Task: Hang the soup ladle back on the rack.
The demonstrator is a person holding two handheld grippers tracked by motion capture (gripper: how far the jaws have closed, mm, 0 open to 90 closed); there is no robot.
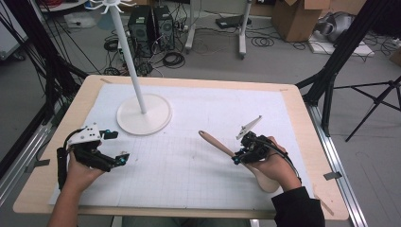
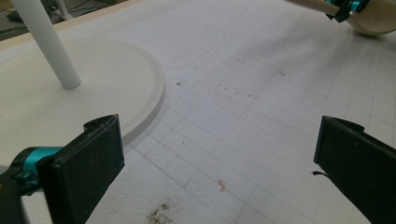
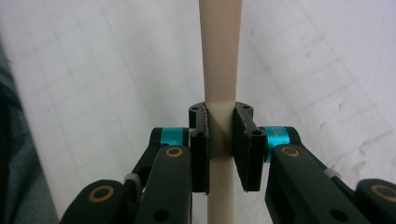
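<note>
A pale wooden spoon (image 1: 215,143) lies across the right half of the white gridded mat, its handle pointing toward the middle and its bowl (image 1: 267,182) near the person's right wrist. My right gripper (image 1: 239,157) is shut on the handle; in the right gripper view the two black pads clamp the spoon handle (image 3: 219,70) on both sides. My left gripper (image 1: 117,147) rests at the left of the mat, open, with nothing between its jaws. The left gripper view has the spoon bowl (image 2: 378,18) far off at the top right.
A white stand with a round base (image 1: 143,115) and an upright pole (image 1: 130,56) sits at the back left of the mat, close ahead of the left gripper. The wooden table edge (image 1: 189,81) frames the mat. Cables, boxes and tripods lie on the floor beyond.
</note>
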